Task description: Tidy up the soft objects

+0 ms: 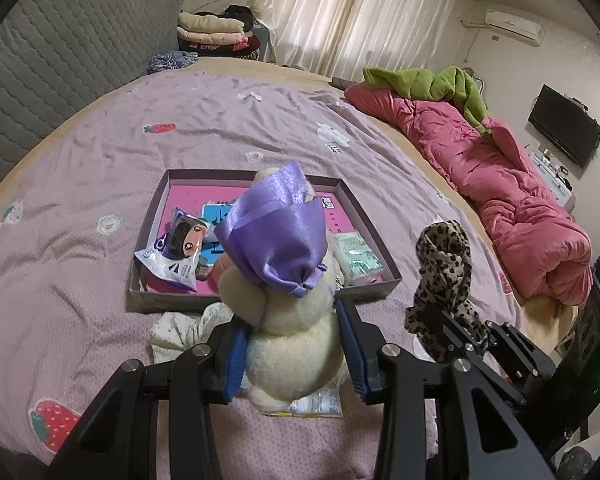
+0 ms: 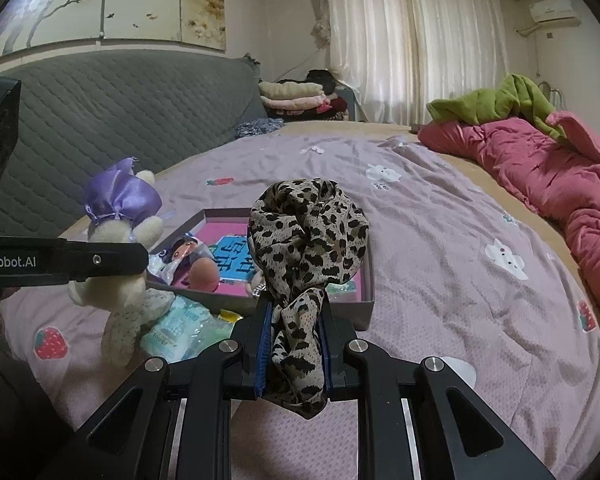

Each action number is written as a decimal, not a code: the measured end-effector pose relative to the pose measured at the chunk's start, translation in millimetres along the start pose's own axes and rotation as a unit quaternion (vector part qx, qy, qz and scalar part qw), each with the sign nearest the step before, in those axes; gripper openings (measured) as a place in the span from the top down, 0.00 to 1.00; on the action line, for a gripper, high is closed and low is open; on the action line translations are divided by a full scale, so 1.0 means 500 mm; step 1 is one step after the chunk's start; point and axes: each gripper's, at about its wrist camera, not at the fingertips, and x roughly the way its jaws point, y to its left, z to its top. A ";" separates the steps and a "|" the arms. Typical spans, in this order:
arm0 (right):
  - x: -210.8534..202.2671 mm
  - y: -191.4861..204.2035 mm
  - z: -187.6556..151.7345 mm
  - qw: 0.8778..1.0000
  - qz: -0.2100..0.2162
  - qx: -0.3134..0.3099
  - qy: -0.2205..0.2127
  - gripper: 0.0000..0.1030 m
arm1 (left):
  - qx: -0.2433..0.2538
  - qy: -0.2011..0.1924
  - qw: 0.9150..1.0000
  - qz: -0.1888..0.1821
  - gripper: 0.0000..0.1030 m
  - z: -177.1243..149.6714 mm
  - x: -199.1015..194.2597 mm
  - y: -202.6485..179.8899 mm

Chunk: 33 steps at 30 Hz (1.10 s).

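Where the left wrist view looks down along its fingers, the left gripper (image 1: 296, 344) is clamped on a cream plush (image 1: 296, 344), blue pads pressing its lower body from both sides. Plush: upright, held clear of the bedspread (image 1: 80, 208), a purple satin cloth (image 1: 278, 228) tied over its head. Beyond it: shallow box (image 1: 380, 248) with pink floor, resting on the bedspread. Box contents: cartoon-printed packet (image 1: 176, 252) at left, blue card (image 1: 216, 216) at centre, pale green tissue pack (image 1: 356, 256) at right. Under the gripper, on the bedspread: white spotted cloth (image 1: 180, 328) and a small printed pack (image 1: 316, 404), partly hidden. At right: right gripper (image 1: 452, 336), seen side-on, closed on a leopard scarf (image 1: 444, 264) that stands up in a bunch above its fingers. Far right: pink quilt (image 1: 520, 200) with green blanket (image 1: 432, 84) on top.

Right wrist view: right gripper (image 2: 294, 356), fingers closed tight on the leopard scarf (image 2: 308, 248); scarf bunched above the pads, a tail hanging below them. Behind the scarf: the box (image 2: 364, 300), its near wall just beyond the fingertips. At left: left gripper's finger (image 2: 100, 260) crossing the plush (image 2: 128, 280), purple cloth (image 2: 120, 196) above. Below the plush: tissue pack (image 2: 176, 328) on the bedspread (image 2: 460, 280). Background: grey quilted headboard (image 2: 120, 100), folded clothes (image 2: 296, 100), curtains (image 2: 412, 40).
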 end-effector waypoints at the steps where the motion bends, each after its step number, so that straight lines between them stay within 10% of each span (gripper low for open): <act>1: 0.002 -0.004 0.002 1.000 -0.002 0.003 -0.001 0.80 | 0.000 0.000 1.000 0.001 0.59 0.001 0.002 0.001; 33: 0.159 -0.050 0.060 0.999 -0.008 0.033 -0.018 0.80 | 0.001 0.045 0.999 0.020 0.59 0.071 0.188 0.005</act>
